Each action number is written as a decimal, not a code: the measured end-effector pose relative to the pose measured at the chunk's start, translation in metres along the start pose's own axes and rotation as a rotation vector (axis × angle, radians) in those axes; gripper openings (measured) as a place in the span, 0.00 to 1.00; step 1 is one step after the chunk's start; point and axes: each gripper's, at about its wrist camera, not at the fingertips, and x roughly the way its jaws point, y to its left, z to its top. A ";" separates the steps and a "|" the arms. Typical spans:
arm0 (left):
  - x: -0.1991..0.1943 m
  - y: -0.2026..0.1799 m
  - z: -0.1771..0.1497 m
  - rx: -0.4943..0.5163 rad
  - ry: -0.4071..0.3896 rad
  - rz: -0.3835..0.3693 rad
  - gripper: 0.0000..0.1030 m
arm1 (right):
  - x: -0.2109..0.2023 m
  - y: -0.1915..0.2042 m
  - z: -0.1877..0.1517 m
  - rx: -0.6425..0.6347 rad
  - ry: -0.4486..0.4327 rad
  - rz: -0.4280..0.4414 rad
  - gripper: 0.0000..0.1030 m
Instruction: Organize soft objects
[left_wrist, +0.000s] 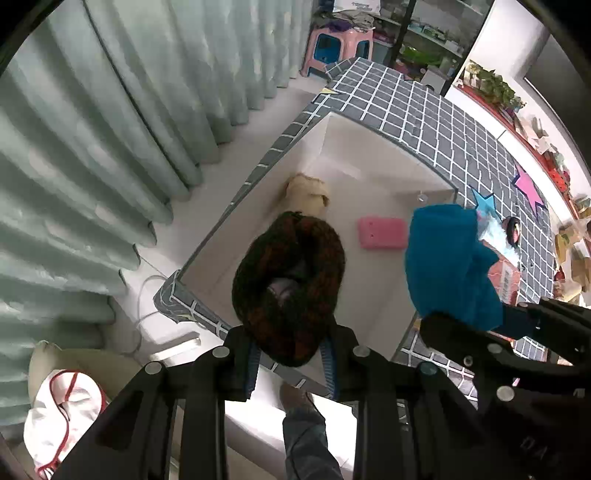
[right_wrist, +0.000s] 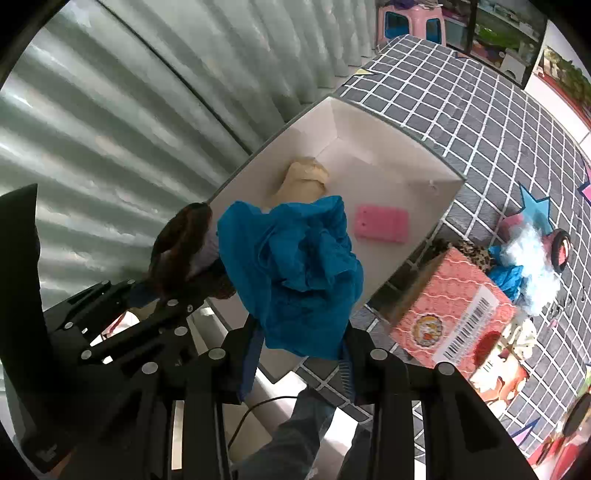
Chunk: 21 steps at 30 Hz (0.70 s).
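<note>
Both loads hang over the white, smooth-walled open box with the grey grid-print outer skin. Your left hand-held gripper is clamped on the dark brown-and-black ring-shaped knitted piece, coarse and loopy, drooping forward over the box's near end. Your right hand-held gripper is clamped on the crumpled bright blue cloth, fuzzy and limp, with deep folds, hanging over the box's near side. Already on the box floor: a cream rolled soft bundle against the far-left wall, and a pink flat rounded-rectangle sponge-like pad near the middle. Risks, as a judgement: the blue cloth bulges well past the blue ribbed finger pads, so if you let go while it overhangs the box's near rim, it may drape on the edge and slide out onto the grey white-lined grid mat. The knit's loops could snag on a pad and come back up with the gripper. The two grippers sit close, so the loads may brush each other. The red patterned cardboard carton stands just beside the box.
</note>
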 end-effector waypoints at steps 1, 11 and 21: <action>0.002 0.003 0.000 -0.003 0.004 0.002 0.30 | 0.002 0.001 0.001 -0.001 0.005 -0.001 0.37; 0.019 0.011 -0.005 -0.010 0.042 0.010 0.30 | 0.024 0.004 0.002 0.000 0.054 -0.011 0.37; 0.032 0.019 -0.004 -0.009 0.076 0.017 0.30 | 0.045 0.005 0.007 0.014 0.093 -0.009 0.37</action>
